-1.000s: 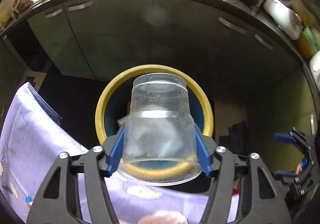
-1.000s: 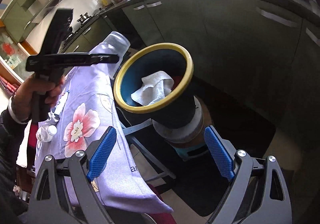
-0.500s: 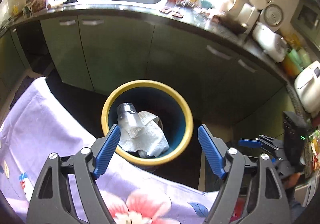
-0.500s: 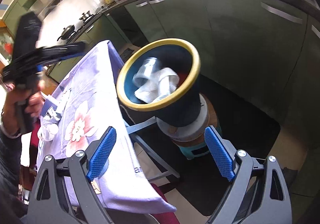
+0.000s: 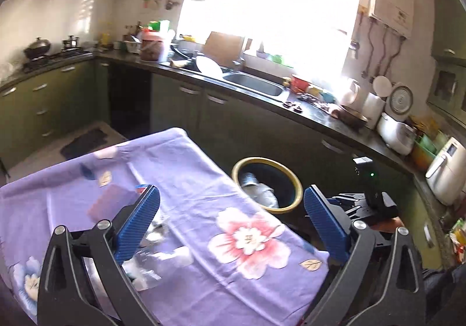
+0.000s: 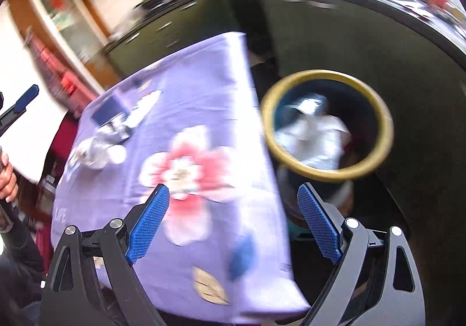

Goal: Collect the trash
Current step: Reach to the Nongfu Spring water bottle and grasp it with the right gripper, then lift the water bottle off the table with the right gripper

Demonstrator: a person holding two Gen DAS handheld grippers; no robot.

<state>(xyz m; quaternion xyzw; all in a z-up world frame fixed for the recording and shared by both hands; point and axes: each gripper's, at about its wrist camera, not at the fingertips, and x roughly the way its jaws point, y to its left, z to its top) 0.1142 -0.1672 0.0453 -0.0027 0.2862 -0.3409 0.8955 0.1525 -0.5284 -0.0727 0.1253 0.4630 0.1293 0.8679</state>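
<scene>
1. The left gripper has its jaws spread wide. They have just been opening, and nothing is between them. Its blue pads have tiny ridges.
2. The right gripper also has its jaws spread, with nothing held. Its blue pads look bumpy like a net.
3. Both grippers hang over a table with a soft purple cloth that has a big pink flower printed on it.
4. Some letters are printed near the cloth's edge in the right wrist view, but they are too blurry to read.
5. Crinkly clear trash lies on the cloth, partly hidden behind the left gripper's left finger. A flat dark purple thing lies near it.
6. The round bin with a yellow rim stands just beside the table. Inside it are a clear plastic cup and crumpled white paper.
7. Behind the bin run dark green cupboards, a shiny metal sink and a bright window.
8. A white rice cooker sits on the dark counter on the right.
</scene>
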